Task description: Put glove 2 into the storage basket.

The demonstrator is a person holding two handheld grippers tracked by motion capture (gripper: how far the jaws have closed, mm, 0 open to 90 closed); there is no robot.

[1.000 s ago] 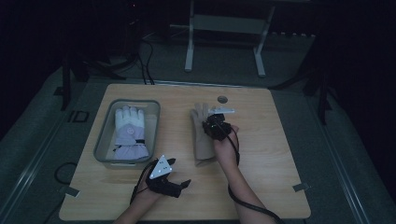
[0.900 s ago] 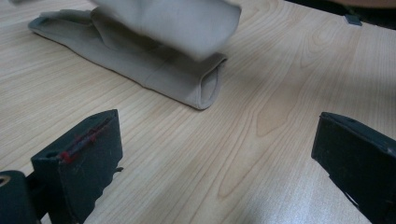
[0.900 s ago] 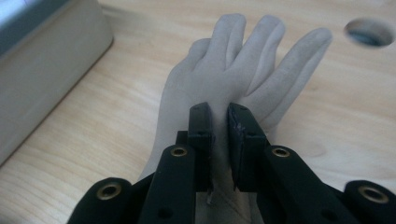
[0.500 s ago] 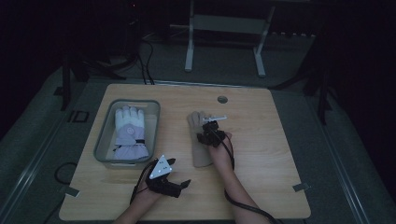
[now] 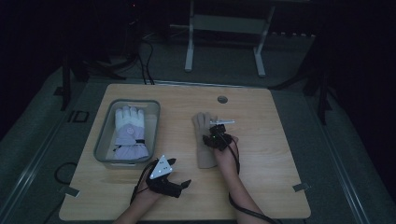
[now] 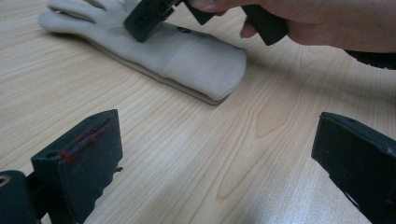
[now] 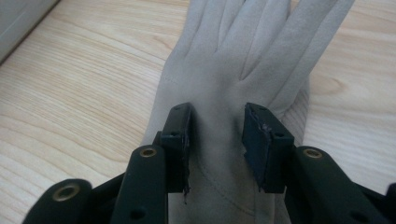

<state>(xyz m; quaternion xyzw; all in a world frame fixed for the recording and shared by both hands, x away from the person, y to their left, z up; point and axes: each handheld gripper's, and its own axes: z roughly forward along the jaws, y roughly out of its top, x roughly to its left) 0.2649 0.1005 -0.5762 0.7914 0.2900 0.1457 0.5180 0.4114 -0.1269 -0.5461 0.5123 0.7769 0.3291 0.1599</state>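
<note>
Beige glove (image 5: 204, 140), white and lilac glove (image 5: 129, 133), grey tray (image 5: 103, 143), pale wood-grain table (image 5: 271, 140)

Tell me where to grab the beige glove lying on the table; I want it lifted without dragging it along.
Take the beige glove at the back of its palm, just below the fingers, coming straight down from above. It lies flat on the table, so no edge stands up; pinching a fold of cloth there probably works best. The right gripper already straddles that spot, jaws apart.
</note>
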